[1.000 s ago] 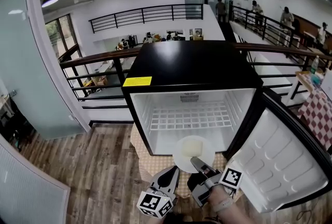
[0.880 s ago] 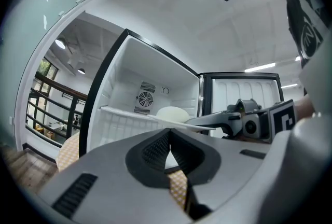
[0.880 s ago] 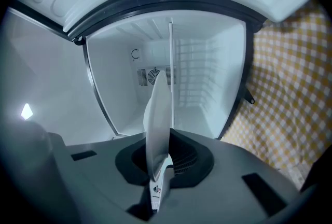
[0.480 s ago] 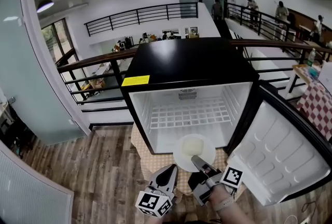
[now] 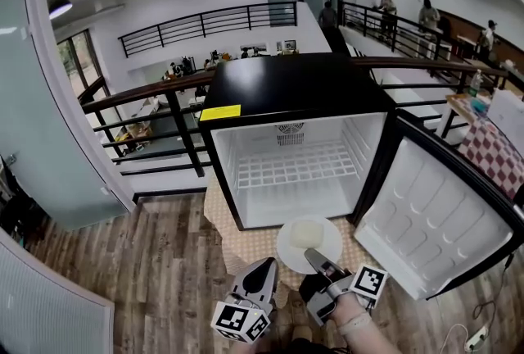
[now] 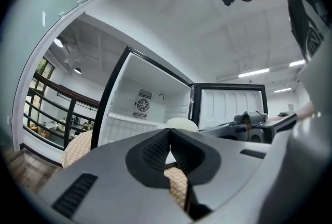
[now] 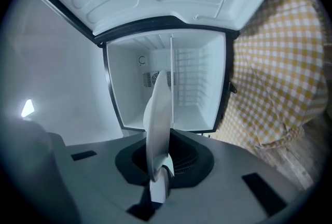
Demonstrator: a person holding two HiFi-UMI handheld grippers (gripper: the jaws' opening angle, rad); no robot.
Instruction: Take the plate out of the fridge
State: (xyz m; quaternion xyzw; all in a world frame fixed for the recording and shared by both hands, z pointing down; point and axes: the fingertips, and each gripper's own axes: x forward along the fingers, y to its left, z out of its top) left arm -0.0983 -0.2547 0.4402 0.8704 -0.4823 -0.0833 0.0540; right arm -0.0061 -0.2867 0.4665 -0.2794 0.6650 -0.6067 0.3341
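plate (image 5: 299,234): in right gripper (image 5: 311,256), before fridge (image 5: 295,90) opening | door (image 5: 434,217): open, at right | left gripper (image 5: 268,265): left of plate

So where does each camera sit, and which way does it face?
Head view: on the person's head, looking down at the open fridge; the left gripper, right gripper and a wrist show.
Left gripper view: on the left gripper, looking along its shut jaws toward the fridge.
Right gripper view: on the right gripper, looking past the clamped plate into the fridge.
Shared: all three show fridge and plate.
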